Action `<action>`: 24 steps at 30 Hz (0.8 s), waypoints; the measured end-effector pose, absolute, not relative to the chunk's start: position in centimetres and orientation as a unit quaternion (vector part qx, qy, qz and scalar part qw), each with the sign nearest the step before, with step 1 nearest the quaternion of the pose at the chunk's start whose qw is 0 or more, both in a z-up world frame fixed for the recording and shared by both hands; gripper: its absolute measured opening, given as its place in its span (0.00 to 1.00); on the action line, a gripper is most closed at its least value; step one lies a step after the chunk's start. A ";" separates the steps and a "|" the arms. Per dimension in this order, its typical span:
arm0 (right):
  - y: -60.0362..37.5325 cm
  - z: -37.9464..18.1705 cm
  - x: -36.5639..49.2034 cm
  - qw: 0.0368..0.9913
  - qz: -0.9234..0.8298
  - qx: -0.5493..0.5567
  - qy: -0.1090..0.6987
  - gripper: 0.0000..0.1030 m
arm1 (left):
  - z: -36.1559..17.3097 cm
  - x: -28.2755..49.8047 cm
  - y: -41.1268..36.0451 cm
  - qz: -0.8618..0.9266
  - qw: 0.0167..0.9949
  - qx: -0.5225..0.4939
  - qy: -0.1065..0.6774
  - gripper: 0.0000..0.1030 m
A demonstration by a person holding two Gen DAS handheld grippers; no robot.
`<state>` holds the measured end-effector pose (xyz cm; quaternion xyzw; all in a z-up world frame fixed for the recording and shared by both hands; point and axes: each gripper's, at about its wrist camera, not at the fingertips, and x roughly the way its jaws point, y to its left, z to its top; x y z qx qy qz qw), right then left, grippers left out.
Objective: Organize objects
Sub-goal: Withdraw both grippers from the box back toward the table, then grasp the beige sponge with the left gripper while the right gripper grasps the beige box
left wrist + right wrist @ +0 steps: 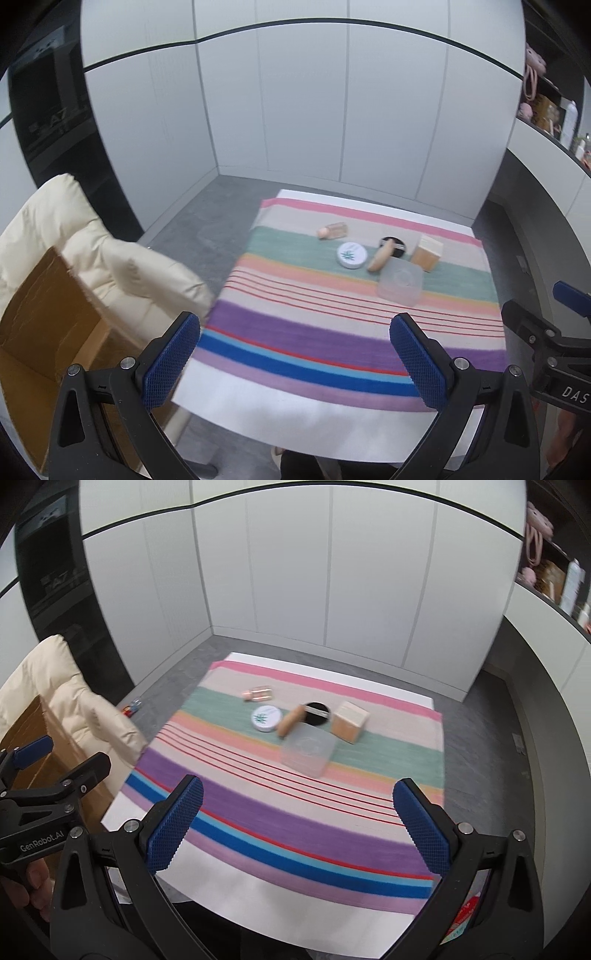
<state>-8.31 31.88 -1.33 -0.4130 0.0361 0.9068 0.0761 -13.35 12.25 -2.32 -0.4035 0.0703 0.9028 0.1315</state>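
Several small objects lie on a striped cloth (332, 332) on a white table: a clear plastic box (400, 281), a white round tin (351, 254), a tan wooden piece (380, 257), a black round item (397, 244), a tan cube box (427, 253) and a small pink bottle (332, 230). The same clear box (308, 751), tin (266, 718) and cube box (349, 722) show in the right wrist view. My left gripper (295, 362) is open and empty above the near table edge. My right gripper (299, 827) is open and empty, also well short of the objects.
A cardboard box (48, 332) with a cream padded jacket (110, 254) over it stands left of the table. Grey floor and white wall panels lie behind. Shelves with items (554, 114) are at far right. A small object (132, 706) lies on the floor.
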 end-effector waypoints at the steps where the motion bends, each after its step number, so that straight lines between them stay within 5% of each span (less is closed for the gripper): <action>1: 32.4 -1.5 -8.2 0.081 0.905 -0.415 0.039 1.00 | -2.5 -13.4 13.0 0.901 0.136 -0.405 0.071 1.00; 24: 42.2 -9.8 -13.1 0.121 0.883 -0.452 0.043 1.00 | -11.8 -20.9 23.6 0.869 0.172 -0.452 0.102 0.96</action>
